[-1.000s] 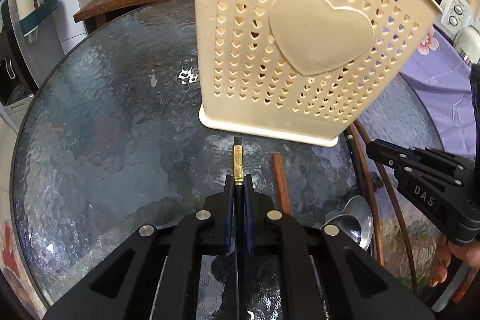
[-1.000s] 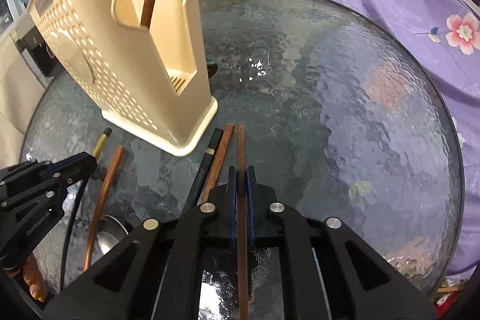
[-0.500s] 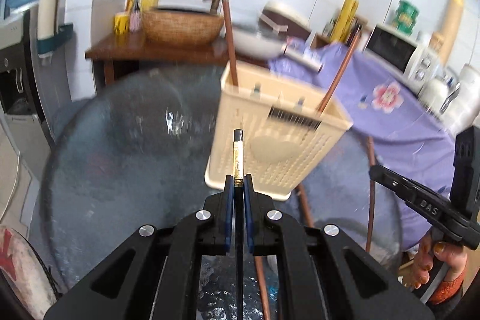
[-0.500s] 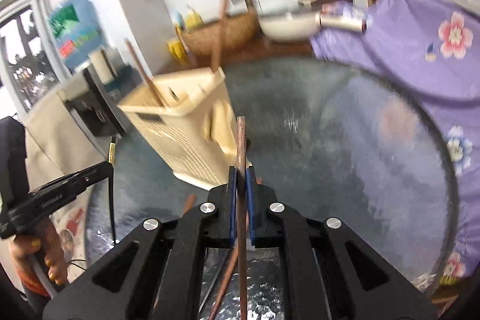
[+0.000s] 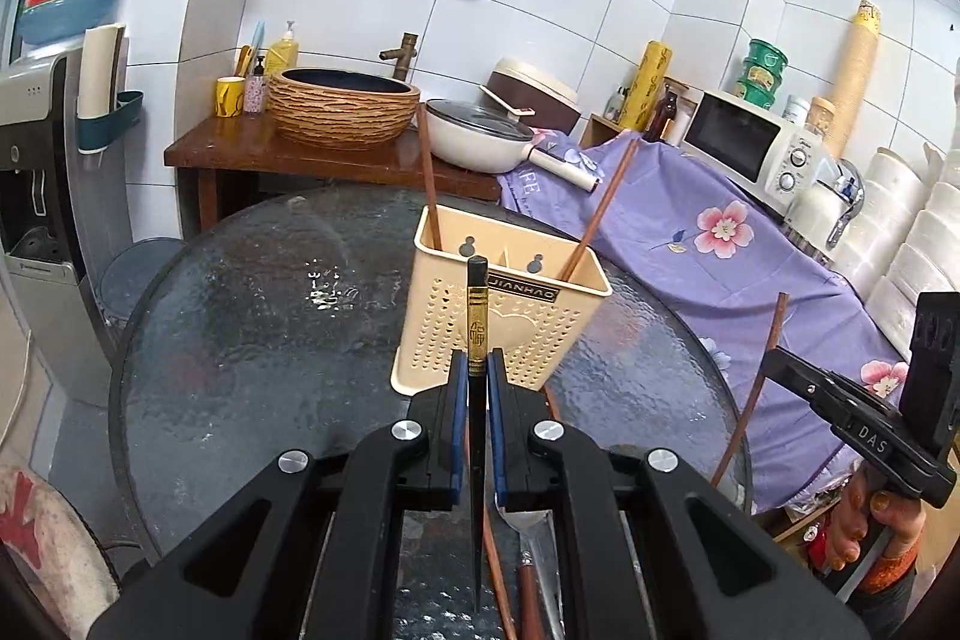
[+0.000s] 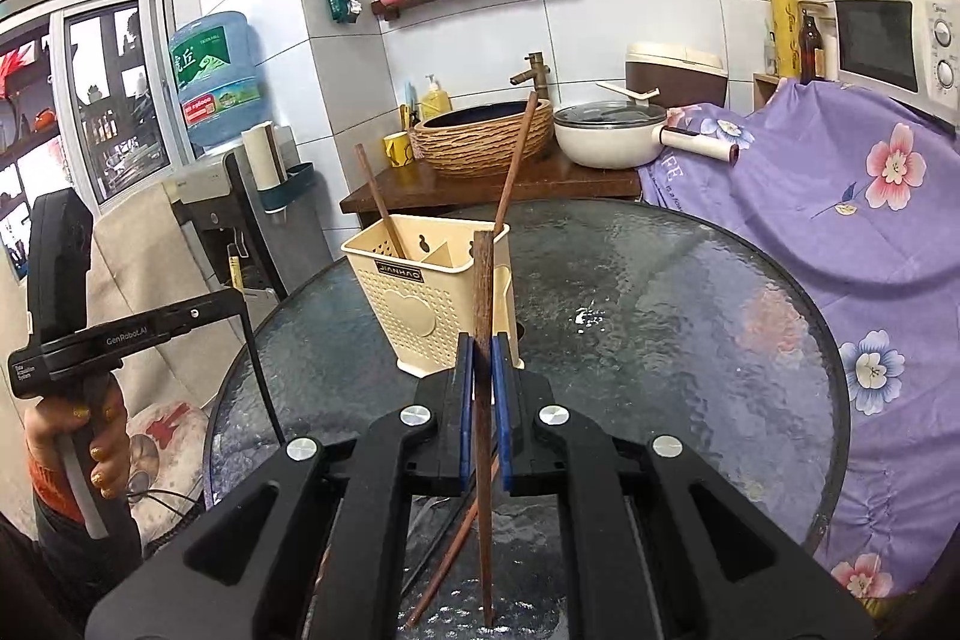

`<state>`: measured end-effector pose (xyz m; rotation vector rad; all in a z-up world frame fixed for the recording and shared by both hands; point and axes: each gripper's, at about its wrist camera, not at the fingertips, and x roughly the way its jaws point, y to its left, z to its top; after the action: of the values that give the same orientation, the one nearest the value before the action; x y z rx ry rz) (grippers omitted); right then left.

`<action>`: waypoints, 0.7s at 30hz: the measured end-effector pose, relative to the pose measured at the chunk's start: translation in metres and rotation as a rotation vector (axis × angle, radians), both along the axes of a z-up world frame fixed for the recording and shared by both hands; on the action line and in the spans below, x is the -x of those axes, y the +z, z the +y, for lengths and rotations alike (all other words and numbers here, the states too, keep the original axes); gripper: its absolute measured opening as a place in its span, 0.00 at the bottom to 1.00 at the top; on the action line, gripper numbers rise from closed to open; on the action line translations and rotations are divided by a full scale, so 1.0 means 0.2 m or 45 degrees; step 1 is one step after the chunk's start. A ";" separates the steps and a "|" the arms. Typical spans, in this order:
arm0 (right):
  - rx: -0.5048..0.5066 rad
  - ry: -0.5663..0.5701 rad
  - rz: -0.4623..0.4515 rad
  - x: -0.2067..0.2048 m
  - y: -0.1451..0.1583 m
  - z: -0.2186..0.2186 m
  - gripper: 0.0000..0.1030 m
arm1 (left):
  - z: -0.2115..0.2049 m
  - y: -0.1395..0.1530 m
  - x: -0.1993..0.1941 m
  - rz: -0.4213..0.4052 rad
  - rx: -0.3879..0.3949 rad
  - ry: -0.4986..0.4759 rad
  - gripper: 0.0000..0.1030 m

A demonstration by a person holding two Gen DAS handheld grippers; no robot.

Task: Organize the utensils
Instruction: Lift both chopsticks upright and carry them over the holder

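A cream perforated utensil holder (image 5: 510, 304) stands on the round glass table (image 5: 252, 340) with two brown chopsticks (image 5: 429, 172) leaning in it; it also shows in the right wrist view (image 6: 420, 298). My left gripper (image 5: 478, 370) is shut on a black chopstick with a gold band (image 5: 477, 322), held above the table and short of the holder. My right gripper (image 6: 482, 358) is shut on a brown wooden chopstick (image 6: 483, 292), also lifted. The right gripper shows at the right of the left view (image 5: 780, 358), the left gripper at the left of the right view (image 6: 237, 301).
Loose utensils lie on the glass below the grippers: a brown chopstick (image 5: 501, 568), a spoon (image 5: 540, 550) and more chopsticks (image 6: 456, 538). A purple flowered cloth (image 5: 720, 232) covers the counter at right. A basin and pan stand on a wooden shelf (image 5: 336, 148) behind the table.
Both grippers have risen from the table surface with their chopsticks and tilted up, so the holder is now seen from farther away and from above.
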<state>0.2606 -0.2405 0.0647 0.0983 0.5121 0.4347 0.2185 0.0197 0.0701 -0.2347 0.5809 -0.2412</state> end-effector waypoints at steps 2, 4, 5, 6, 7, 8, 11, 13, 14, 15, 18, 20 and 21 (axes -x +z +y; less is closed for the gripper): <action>-0.001 0.001 -0.005 0.01 0.01 0.00 0.07 | 0.00 0.01 0.01 -0.007 -0.006 -0.002 0.07; 0.004 0.003 -0.011 0.02 0.02 0.00 0.07 | 0.01 0.02 0.03 -0.018 -0.010 -0.006 0.07; 0.004 0.004 -0.017 0.02 0.02 -0.01 0.07 | 0.01 0.03 0.03 -0.024 -0.012 -0.006 0.07; 0.003 0.010 -0.022 0.02 0.03 -0.01 0.07 | 0.01 0.04 0.04 -0.032 -0.014 -0.006 0.07; 0.000 0.015 -0.026 0.02 0.04 -0.01 0.07 | 0.01 0.05 0.05 -0.037 -0.013 -0.007 0.07; -0.002 0.018 -0.030 0.02 0.05 0.00 0.07 | 0.01 0.06 0.05 -0.043 -0.013 -0.010 0.07; 0.003 0.021 -0.049 0.03 0.08 0.00 0.07 | 0.01 0.10 0.06 -0.072 -0.024 -0.014 0.07; -0.002 0.026 -0.057 0.02 0.10 0.00 0.07 | 0.01 0.13 0.06 -0.088 -0.020 -0.024 0.07; -0.007 0.031 -0.062 0.02 0.11 0.00 0.07 | 0.01 0.14 0.06 -0.096 -0.017 -0.030 0.07; -0.011 0.034 -0.070 0.02 0.12 0.00 0.07 | 0.00 0.15 0.06 -0.101 -0.017 -0.036 0.07; -0.035 0.045 -0.092 0.01 0.17 0.00 0.07 | -0.02 0.19 0.04 -0.114 -0.022 -0.060 0.07; -0.061 0.059 -0.095 -0.01 0.21 0.01 0.07 | -0.03 0.23 0.03 -0.133 -0.028 -0.075 0.07; -0.071 0.067 -0.100 -0.02 0.22 0.01 0.07 | -0.03 0.25 0.02 -0.142 -0.031 -0.079 0.06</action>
<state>0.2651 -0.2384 0.1097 0.1213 0.4260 0.5027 0.2138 0.0130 0.1196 -0.1788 0.4806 -0.3049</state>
